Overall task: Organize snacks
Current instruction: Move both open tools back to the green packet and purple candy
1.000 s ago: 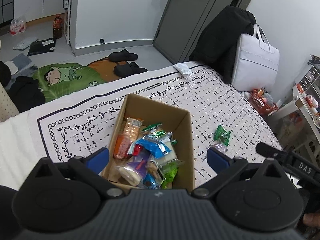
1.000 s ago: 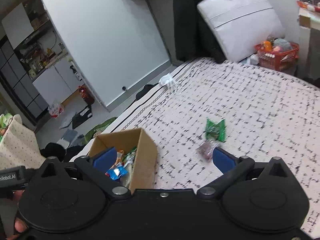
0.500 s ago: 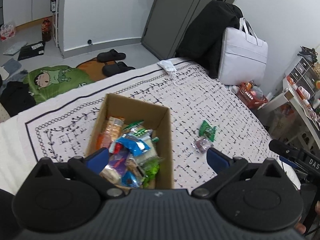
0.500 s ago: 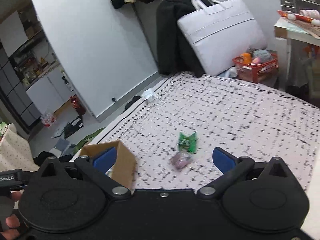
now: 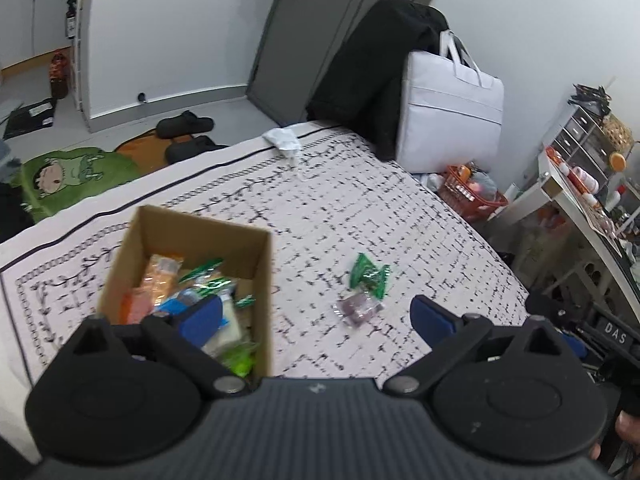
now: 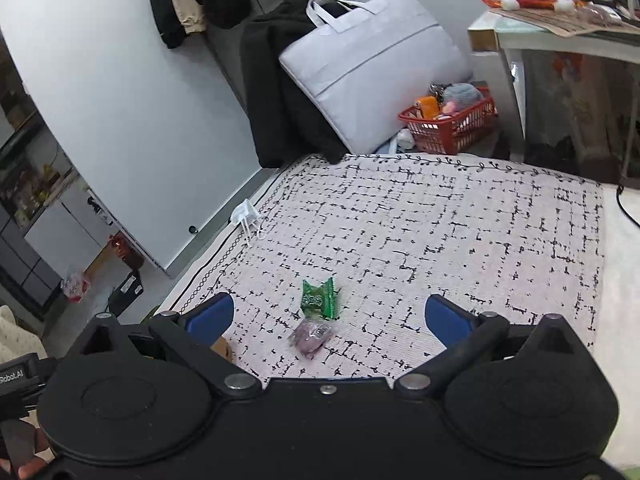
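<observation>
Snacks (image 6: pixel 318 300) now centred between gripper (image 6: pixel 326 314) fingers

In your right wrist view the cardboard box (image 6: pixel 221 347) shows only a corner at eight o'clock, behind the right gripper's (image 6: pixel 327 316) left finger. In your left wrist view the left gripper's (image 5: pixel 316 318) body covers the box's near wall at six o'clock, and the snacks (image 5: pixel 192 296) inside blur together; labels are unreadable.
</observation>
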Tool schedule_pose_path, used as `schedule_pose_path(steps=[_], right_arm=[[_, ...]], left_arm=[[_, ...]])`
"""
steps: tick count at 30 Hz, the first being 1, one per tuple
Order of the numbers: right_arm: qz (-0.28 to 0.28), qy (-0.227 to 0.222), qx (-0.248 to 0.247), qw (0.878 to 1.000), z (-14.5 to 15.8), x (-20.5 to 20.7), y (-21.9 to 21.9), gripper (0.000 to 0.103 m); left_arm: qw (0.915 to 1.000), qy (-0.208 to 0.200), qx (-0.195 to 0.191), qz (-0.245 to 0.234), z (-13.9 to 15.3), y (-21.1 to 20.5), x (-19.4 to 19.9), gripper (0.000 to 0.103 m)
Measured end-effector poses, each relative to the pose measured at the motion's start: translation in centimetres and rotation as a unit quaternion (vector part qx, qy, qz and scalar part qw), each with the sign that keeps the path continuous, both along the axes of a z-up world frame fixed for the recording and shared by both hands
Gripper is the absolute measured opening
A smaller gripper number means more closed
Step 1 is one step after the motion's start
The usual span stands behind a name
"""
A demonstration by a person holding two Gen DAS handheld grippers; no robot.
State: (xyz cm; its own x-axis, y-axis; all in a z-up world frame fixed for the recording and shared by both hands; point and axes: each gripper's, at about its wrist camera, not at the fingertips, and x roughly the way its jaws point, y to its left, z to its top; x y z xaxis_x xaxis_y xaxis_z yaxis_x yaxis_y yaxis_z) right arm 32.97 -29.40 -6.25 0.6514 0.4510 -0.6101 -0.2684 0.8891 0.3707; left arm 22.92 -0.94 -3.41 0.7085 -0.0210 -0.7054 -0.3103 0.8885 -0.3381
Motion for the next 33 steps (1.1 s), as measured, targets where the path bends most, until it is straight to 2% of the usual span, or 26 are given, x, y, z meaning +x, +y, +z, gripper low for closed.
schedule_pose_path(steps=[26,33], right_arm=[[0.013,0.056,-0.001,0.998,-4.2,4.5,1.0,0.102],[0.007,0.075,0.000,0.997,-5.6,6.1,0.9,0.097]], left_arm=[[0.9956,0.064,-0.018,-0.066,-7.0,-5.6,9.0,0.083],[0.9938,0.080,-0.029,-0.071,-9.2,-6.0,11.2,0.076]])
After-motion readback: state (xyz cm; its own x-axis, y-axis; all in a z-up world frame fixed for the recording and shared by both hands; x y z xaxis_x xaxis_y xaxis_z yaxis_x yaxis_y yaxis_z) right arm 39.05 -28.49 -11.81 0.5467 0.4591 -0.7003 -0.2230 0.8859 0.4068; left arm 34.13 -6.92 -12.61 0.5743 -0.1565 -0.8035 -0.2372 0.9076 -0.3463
